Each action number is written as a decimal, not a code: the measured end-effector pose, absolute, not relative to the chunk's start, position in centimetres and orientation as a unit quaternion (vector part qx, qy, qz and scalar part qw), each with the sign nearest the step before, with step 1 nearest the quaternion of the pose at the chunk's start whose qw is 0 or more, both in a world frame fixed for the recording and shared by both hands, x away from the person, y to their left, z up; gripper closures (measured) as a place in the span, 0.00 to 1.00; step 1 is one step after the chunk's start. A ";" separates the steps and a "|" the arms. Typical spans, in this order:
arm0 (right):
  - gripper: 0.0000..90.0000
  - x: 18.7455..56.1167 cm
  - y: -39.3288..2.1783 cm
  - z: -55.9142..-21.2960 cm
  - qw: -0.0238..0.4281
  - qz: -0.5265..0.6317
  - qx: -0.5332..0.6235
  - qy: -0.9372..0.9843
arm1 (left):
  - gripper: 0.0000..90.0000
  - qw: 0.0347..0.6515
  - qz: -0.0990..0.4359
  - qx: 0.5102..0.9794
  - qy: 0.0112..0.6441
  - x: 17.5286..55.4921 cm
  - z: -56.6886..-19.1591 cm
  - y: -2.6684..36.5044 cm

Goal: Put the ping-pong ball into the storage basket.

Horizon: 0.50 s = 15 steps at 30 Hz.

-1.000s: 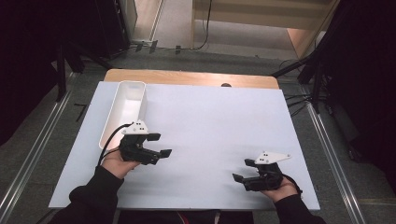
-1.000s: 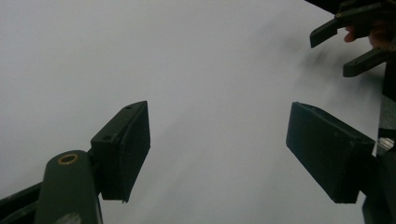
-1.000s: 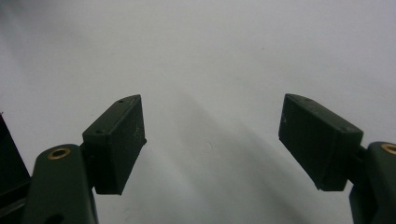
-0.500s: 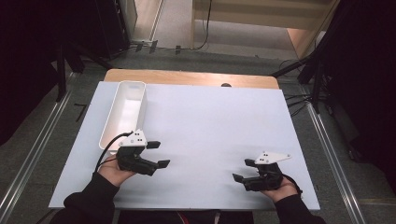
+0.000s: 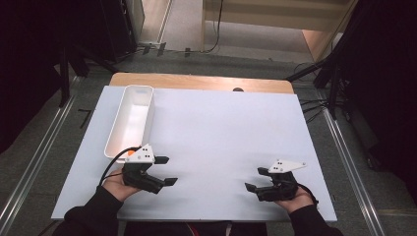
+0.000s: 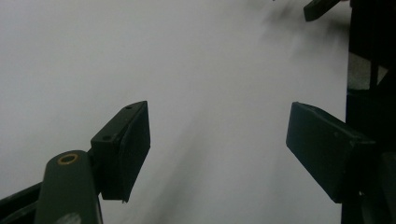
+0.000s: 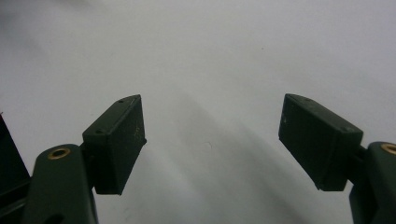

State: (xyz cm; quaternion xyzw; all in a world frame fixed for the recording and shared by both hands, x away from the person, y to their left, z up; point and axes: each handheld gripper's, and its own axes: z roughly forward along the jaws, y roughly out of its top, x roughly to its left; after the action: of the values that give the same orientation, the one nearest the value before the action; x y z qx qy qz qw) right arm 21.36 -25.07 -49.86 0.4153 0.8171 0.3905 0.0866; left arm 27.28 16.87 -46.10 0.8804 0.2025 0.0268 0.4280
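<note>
My left gripper (image 5: 166,170) lies low over the white table (image 5: 221,137) near its front left, just below the white tray (image 5: 132,120), and points right. Its jaws stand apart with nothing between them, and its own view has my left gripper (image 6: 217,149) over bare white surface. At the front right, my right gripper (image 5: 255,179) points left, open and empty too. In its own view my right gripper (image 7: 210,144) has only the white table top between its black pads (image 7: 116,144).
The long white tray lies lengthwise along the table's left side and looks empty. A wooden strip (image 5: 201,81) runs along the far edge. Dark stands and cables (image 5: 334,93) sit on the floor around the table. The other gripper's jaw tip (image 6: 320,8) peeks in at the top right.
My left hand has drawn back toward the front edge and sunk a little. The right hand has stayed where it was.
</note>
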 end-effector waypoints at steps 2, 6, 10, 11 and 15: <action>0.24 21.4 -25.1 -49.9 0.088 0.392 0.413 0.817 | 0.25 0.428 0.028 0.881 0.203 27.2 -46.4 16.9; 0.24 21.4 -25.1 -49.9 0.089 0.392 0.415 0.817 | 0.25 0.418 0.029 0.886 0.199 27.1 -46.7 17.1; 0.24 21.4 -25.1 -49.9 0.087 0.390 0.415 0.817 | 0.25 0.415 0.032 0.888 0.196 27.0 -46.9 17.4; 0.24 21.4 -25.1 -49.9 0.086 0.391 0.415 0.817 | 0.25 0.416 0.032 0.887 0.200 27.0 -46.9 17.5; 0.24 21.4 -25.1 -49.9 0.088 0.392 0.414 0.817 | 0.25 0.416 0.030 0.886 0.205 26.9 -47.0 18.0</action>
State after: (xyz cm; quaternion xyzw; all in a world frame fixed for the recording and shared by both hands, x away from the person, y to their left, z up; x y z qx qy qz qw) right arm 21.39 -25.09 -49.88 0.4141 0.8169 0.3916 0.0879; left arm 26.92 18.02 -47.03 0.8855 0.2046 0.0295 0.4161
